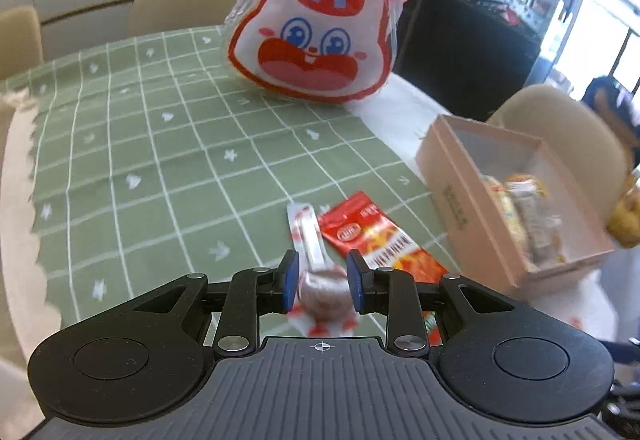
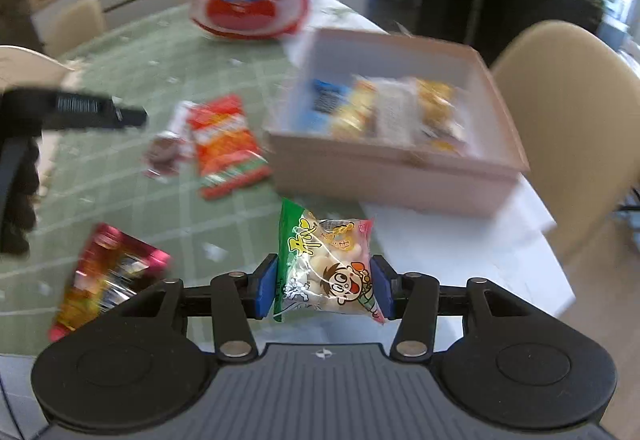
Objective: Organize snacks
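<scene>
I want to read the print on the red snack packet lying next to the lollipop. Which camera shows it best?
The left wrist view: the red snack packet lies close and fairly sharp, just beyond the left gripper. In the right wrist view the same packet is farther off and motion-blurred, so its print is unreadable.

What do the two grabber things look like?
Both match: the left gripper and right gripper have blue pads on black jointed arms with silver rivets, round black side discs, and a ribbed grey body with a small crosshair mark.
</scene>
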`<state>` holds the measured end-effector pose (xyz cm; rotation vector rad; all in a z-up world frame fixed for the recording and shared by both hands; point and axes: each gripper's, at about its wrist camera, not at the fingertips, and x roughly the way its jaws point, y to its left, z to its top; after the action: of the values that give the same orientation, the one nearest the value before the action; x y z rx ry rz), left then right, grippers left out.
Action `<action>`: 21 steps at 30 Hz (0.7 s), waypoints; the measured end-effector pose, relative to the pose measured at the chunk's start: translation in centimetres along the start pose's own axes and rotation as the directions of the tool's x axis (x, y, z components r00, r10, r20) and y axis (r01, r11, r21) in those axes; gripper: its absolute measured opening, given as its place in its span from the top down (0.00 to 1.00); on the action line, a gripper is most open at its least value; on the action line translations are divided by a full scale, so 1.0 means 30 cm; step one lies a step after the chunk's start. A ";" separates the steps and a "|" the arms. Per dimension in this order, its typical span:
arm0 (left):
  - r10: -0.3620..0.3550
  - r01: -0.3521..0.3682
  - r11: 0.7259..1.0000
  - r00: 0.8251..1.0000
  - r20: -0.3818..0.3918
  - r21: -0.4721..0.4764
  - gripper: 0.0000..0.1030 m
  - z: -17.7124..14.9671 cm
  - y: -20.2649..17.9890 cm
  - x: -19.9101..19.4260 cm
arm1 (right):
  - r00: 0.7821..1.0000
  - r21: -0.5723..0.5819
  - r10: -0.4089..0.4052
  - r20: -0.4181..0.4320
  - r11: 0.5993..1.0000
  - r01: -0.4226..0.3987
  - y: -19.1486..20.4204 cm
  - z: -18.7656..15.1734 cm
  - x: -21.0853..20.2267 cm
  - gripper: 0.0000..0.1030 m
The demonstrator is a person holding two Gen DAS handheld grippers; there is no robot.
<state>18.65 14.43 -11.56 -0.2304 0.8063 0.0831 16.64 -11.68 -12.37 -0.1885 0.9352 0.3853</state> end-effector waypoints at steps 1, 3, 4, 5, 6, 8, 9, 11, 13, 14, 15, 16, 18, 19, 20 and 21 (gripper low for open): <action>0.011 -0.011 1.000 1.000 -0.014 0.010 0.71 0.007 -0.009 0.026 | 1.000 0.007 -0.009 -0.003 1.000 0.009 -0.012 -0.014 0.006 0.53; 0.020 -0.019 0.999 0.999 -0.042 0.033 0.71 0.007 -0.019 0.063 | 1.000 0.014 -0.015 -0.007 1.000 0.015 -0.027 -0.038 0.014 0.53; 0.023 -0.020 0.998 0.998 -0.056 0.051 0.71 0.003 -0.029 0.078 | 1.000 0.014 -0.017 -0.008 1.000 0.017 -0.031 -0.048 0.016 0.52; 0.027 -0.022 0.997 0.997 -0.068 0.072 0.71 -0.002 -0.037 0.094 | 1.000 0.015 -0.016 -0.011 1.000 0.016 -0.031 -0.057 0.017 0.49; 0.032 -0.026 0.996 0.997 -0.076 0.088 0.71 -0.010 -0.042 0.106 | 1.000 0.021 -0.008 -0.017 1.000 0.009 -0.032 -0.063 0.020 0.47; 0.043 -0.038 0.993 0.998 -0.049 0.116 0.70 -0.024 -0.046 0.108 | 0.999 0.039 0.015 -0.033 0.999 -0.014 -0.030 -0.082 0.030 0.41; 0.043 -0.037 0.992 0.998 -0.045 0.125 0.70 -0.026 -0.046 0.106 | 0.999 0.046 0.025 -0.042 0.999 -0.023 -0.028 -0.089 0.033 0.41; 0.043 -0.035 0.987 0.998 -0.049 0.158 0.70 -0.035 -0.051 0.097 | 0.998 0.046 0.021 -0.057 0.999 -0.018 -0.019 -0.108 0.039 0.36; 0.036 -0.025 0.975 0.998 -0.050 0.219 0.70 -0.053 -0.055 0.084 | 0.998 0.033 0.002 -0.062 0.999 0.000 -0.008 -0.129 0.041 0.34; 0.023 -0.010 0.971 0.998 -0.051 0.238 0.70 -0.062 -0.055 0.075 | 0.998 0.022 -0.007 -0.066 1.000 0.008 -0.002 -0.136 0.039 0.33; 0.004 0.010 0.967 0.998 -0.055 0.253 0.70 -0.071 -0.050 0.065 | 0.997 0.012 -0.016 -0.070 1.000 0.016 0.003 -0.144 0.039 0.32; -0.012 0.027 0.963 0.998 -0.059 0.267 0.69 -0.083 -0.041 0.053 | 0.998 0.010 -0.022 -0.066 1.000 0.022 0.006 -0.152 0.038 0.30; -0.008 0.025 0.956 0.998 -0.061 0.293 0.66 -0.098 -0.033 0.035 | 0.998 0.031 -0.030 -0.057 0.999 0.032 0.002 -0.161 0.040 0.27; 0.004 0.017 0.954 0.998 -0.070 0.301 0.65 -0.106 -0.026 0.032 | 0.998 0.045 -0.032 -0.056 0.998 0.034 -0.002 -0.163 0.041 0.25; 0.024 0.003 0.953 0.996 -0.085 0.303 0.66 -0.115 -0.017 0.035 | 0.998 0.059 -0.034 -0.055 0.998 0.037 -0.005 -0.164 0.041 0.24; 0.055 -0.025 0.953 0.994 -0.092 0.303 0.66 -0.126 -0.004 0.039 | 0.998 0.058 -0.039 -0.055 0.997 0.042 -0.002 -0.164 0.041 0.24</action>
<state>16.83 13.41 -14.90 0.0716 0.9116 -0.0143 13.66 -13.01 -16.24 -0.1641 0.9931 0.3160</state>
